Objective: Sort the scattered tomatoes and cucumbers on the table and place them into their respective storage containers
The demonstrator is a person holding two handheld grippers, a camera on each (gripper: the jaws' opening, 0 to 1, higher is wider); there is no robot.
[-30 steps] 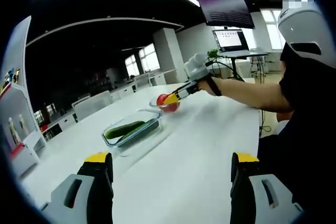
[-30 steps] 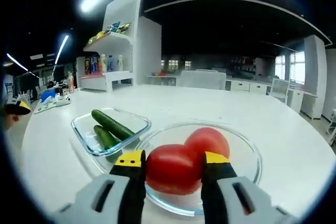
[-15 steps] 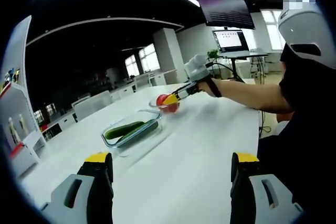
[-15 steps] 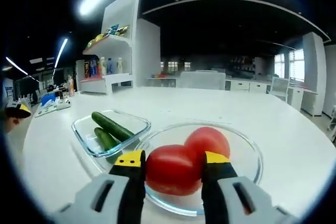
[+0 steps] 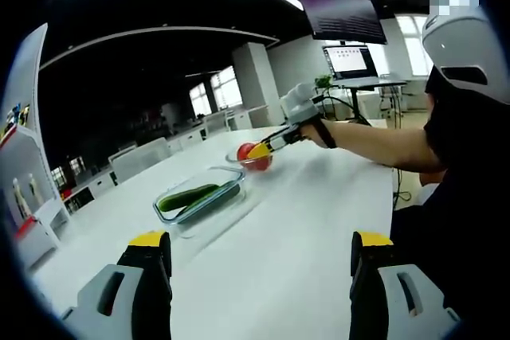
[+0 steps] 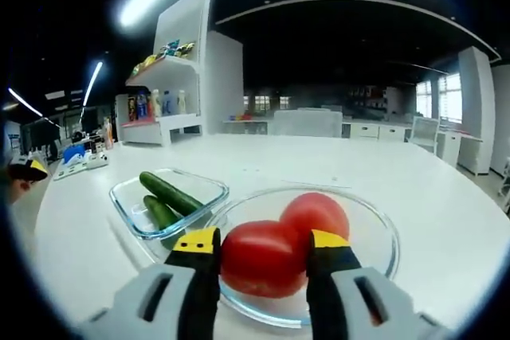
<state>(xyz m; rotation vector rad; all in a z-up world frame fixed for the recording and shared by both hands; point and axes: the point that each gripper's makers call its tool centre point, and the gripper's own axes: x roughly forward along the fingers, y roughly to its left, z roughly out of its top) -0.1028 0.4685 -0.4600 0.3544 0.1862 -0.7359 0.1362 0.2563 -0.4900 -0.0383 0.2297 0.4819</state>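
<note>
Right gripper view: right gripper clenched on tomato over round glass dish; left gripper released.

White table: rectangular glass container lower left of frame, round glass dish touching it, lower centre.

Left gripper view: far back, facing the round glass dish across the table.
Right gripper view: right over that dish.
Shared: dish, cucumber container.
</note>
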